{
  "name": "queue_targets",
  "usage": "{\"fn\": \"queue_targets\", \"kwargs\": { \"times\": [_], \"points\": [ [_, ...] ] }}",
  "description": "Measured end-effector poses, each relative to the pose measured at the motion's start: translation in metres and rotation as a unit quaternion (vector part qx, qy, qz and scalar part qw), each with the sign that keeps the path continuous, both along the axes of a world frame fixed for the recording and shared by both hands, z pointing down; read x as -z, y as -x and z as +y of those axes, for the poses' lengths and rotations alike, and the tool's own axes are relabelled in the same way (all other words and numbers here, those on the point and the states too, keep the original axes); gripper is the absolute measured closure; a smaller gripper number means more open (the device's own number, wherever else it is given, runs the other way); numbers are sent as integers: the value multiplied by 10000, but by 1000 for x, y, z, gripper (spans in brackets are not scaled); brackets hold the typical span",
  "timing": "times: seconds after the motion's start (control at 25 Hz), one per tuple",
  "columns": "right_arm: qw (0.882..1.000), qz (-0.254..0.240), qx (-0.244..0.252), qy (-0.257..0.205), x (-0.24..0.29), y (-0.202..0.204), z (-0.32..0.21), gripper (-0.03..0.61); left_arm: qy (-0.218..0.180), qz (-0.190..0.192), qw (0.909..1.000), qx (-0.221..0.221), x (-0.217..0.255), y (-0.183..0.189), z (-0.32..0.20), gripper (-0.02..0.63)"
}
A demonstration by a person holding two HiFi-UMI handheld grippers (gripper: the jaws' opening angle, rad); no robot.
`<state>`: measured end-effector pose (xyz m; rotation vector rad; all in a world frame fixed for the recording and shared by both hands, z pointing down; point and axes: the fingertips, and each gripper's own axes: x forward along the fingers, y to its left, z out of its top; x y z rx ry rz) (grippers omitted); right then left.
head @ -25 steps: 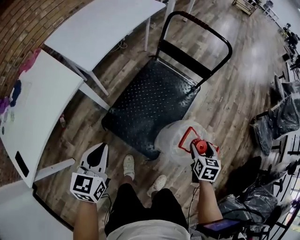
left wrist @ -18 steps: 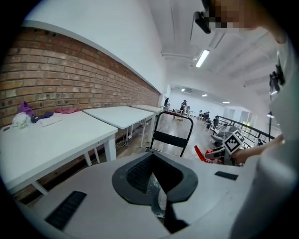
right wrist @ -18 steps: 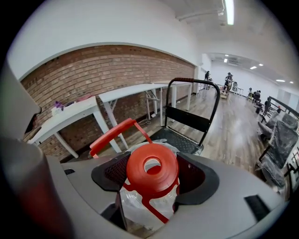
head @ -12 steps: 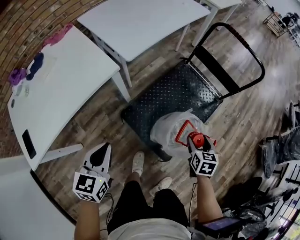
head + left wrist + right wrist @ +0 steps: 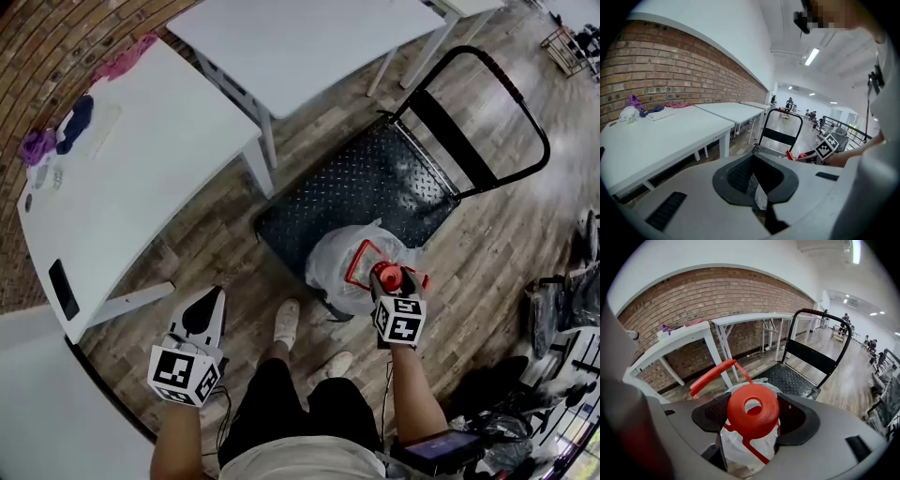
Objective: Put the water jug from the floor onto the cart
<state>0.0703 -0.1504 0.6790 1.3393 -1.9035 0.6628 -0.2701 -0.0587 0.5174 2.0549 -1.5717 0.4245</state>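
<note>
1. Two grippers in the head view: left gripper [image 5: 212, 298] low at view left, right gripper [image 5: 385, 281] right of centre. One forearm behind each.
2. L fingers: tips together, nothing between them. Same in the left gripper view, where the dark pads close into a loop w/ no object inside.
3. R fingers: spread wide and clamped on the water jug [image 5: 342, 267] at its neck. The right gripper view shows the red cap [image 5: 752, 411] sitting between the two pads, one pad on each side.
4. Jug: clear body wrapped in a crinkled clear plastic bag. Red carry handle [image 5: 712, 373] stands up and tilts away from the cap.
5. Jug position: in the head view it overlaps the near corner of the cart [image 5: 375, 183]. Cannot tell whether its base rests on the deck, on the floor, or hangs clear.
6. Cart: black studded deck, otherwise bare. Black push bar [image 5: 525, 112] upright at the far end.
7. L gripper is well apart from jug and cart, over the wood floor [image 5: 216, 253] near a white table [image 5: 141, 178].
8. Second white table [image 5: 300, 37] is beyond the first, next to the cart.
9. Table 1 carries purple/pink items [image 5: 37, 145] at its far end and a flat black rectangle [image 5: 63, 289] near the front edge.
10. Person's shoes [image 5: 284, 323] are on the floor between the two grippers, just beside the jug.
</note>
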Motion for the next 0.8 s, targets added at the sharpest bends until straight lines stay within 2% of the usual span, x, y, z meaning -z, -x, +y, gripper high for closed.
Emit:
{"fn": "queue_targets", "kwargs": {
  "times": [0.44, 0.6, 0.8],
  "points": [
    [9997, 108, 71, 199, -19, 2, 11, 266, 27, 74, 9998, -206, -3, -6, -10, 614],
    [9988, 199, 259, 352, -25, 8, 15, 265, 20, 116, 9995, -295, -4, -11, -14, 614],
    [9996, 162, 223, 106, -1, 12, 20, 265, -39, 276, 9978, -604, 4, -28, -21, 614]
  ]
}}
